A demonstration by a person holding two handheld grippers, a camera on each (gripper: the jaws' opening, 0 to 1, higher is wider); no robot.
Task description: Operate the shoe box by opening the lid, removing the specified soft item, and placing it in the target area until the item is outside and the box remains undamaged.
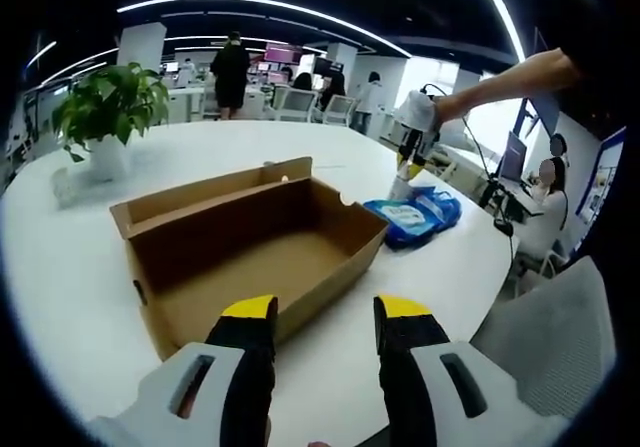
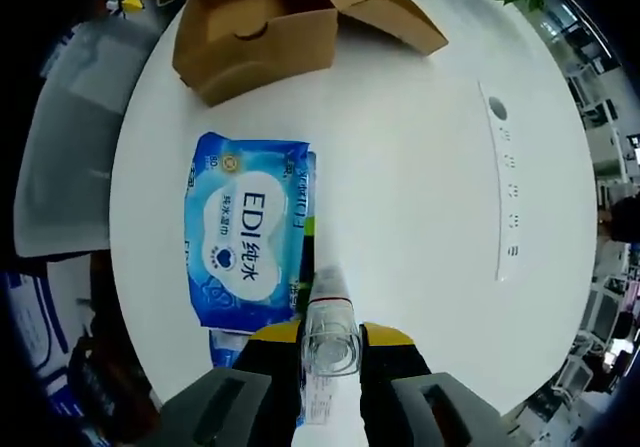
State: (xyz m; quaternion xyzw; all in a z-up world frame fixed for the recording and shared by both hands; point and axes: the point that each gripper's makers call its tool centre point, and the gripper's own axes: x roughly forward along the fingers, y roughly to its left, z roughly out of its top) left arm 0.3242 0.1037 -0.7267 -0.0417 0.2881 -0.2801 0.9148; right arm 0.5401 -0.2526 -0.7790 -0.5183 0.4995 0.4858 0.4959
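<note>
The brown cardboard shoe box (image 1: 255, 242) lies open on the round white table (image 1: 60, 267), its lid folded back and its inside bare. My left gripper (image 1: 325, 317) is open just in front of the box's near edge, nothing between its yellow-tipped fingers. Right of the box lies a blue pack of wet wipes (image 1: 412, 215) (image 2: 245, 242), outside the box (image 2: 265, 27). My right gripper (image 2: 330, 339) is shut on a small white bottle with a clear cap (image 2: 328, 322), held over the table beside the pack. A person's arm carries that gripper (image 1: 415, 132).
A potted plant (image 1: 110, 107) stands at the table's far left. A white socket strip (image 2: 505, 182) is set into the table top. A grey chair (image 1: 560, 337) stands by the table's edge. Several people are in the office behind.
</note>
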